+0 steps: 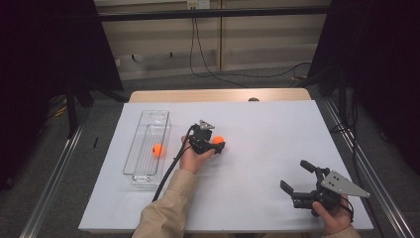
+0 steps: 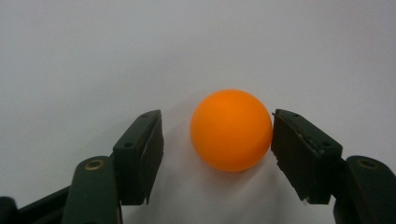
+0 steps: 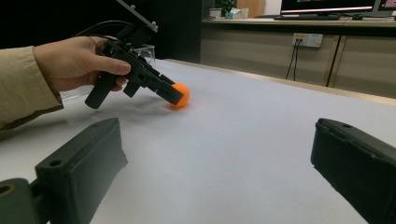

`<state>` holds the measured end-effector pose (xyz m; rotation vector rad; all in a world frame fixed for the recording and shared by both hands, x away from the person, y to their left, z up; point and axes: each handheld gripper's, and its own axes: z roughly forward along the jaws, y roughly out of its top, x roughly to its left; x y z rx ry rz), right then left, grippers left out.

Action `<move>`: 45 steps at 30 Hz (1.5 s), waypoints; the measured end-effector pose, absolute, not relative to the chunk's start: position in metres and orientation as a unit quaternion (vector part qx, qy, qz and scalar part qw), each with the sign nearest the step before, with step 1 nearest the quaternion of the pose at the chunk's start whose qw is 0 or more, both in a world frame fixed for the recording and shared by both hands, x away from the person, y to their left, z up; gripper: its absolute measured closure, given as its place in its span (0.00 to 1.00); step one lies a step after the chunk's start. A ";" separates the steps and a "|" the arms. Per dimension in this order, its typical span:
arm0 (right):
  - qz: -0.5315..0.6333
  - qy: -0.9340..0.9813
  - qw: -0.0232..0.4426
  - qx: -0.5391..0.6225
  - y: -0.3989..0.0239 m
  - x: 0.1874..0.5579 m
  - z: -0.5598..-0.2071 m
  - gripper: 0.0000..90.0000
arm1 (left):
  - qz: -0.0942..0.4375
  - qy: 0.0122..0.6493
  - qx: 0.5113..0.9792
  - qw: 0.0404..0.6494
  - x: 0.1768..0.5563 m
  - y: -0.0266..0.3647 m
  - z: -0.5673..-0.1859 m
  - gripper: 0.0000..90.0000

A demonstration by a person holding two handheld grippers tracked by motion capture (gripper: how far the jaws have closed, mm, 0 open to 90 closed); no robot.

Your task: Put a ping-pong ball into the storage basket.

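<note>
An orange ball (image 2: 231,129) rests on the white table sheet between the jaws of my left gripper (image 2: 218,123). One pad touches the ball's side, while the other stands a small gap away, so the gripper is open around it. From above, this ball (image 1: 218,140) sits near the table's middle with the left gripper (image 1: 217,145) tilted down over it. A second orange ball (image 1: 157,150) lies inside a clear plastic tray (image 1: 143,116) at the left. My right gripper (image 1: 295,174) is held wide open at the front right with nothing between its jaws. In the right gripper view, the left gripper (image 3: 172,95) and its ball (image 3: 183,94) appear farther off.
A white sheet (image 1: 267,129) covers the table, with a wooden edge (image 1: 218,94) at the far side. A black cable (image 1: 171,168) trails from the left gripper along the person's sleeve. Dark curtains and metal rails flank the table.
</note>
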<state>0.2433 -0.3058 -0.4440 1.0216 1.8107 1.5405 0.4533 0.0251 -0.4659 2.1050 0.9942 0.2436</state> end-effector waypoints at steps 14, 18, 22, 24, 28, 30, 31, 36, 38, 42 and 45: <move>0.573 0.674 0.273 0.380 -0.306 0.243 -0.444 0.02 | 0.093 0.385 0.832 0.388 0.454 0.023 -0.468 0.47; 0.572 0.674 0.273 0.379 -0.306 0.244 -0.444 0.02 | 0.089 0.385 0.833 0.387 0.454 0.022 -0.469 0.49; 0.572 0.674 0.273 0.380 -0.306 0.244 -0.444 0.02 | 0.092 0.380 0.836 0.385 0.453 0.022 -0.468 0.56; 0.572 0.674 0.273 0.380 -0.306 0.243 -0.444 0.02 | 0.090 0.380 0.837 0.384 0.453 0.022 -0.467 0.56; 0.572 0.674 0.274 0.379 -0.306 0.243 -0.444 0.02 | 0.079 0.385 0.836 0.383 0.452 0.022 -0.466 0.56; 0.572 0.674 0.274 0.379 -0.306 0.243 -0.444 0.02 | 0.076 0.386 0.836 0.384 0.451 0.022 -0.465 0.56; 0.572 0.674 0.274 0.379 -0.306 0.243 -0.444 0.02 | 0.074 0.386 0.836 0.383 0.451 0.023 -0.464 0.56; 0.573 0.673 0.274 0.380 -0.306 0.243 -0.444 0.02 | 0.061 0.388 0.836 0.383 0.449 0.024 -0.460 0.56; 0.572 0.674 0.274 0.379 -0.306 0.243 -0.444 0.02 | 0.057 0.389 0.836 0.383 0.449 0.026 -0.458 0.56; 0.573 0.673 0.275 0.379 -0.306 0.243 -0.444 0.02 | 0.051 0.387 0.834 0.389 0.447 0.027 -0.452 0.56; 0.573 0.672 0.275 0.379 -0.306 0.243 -0.444 0.02 | 0.048 0.383 0.836 0.390 0.445 0.029 -0.448 0.56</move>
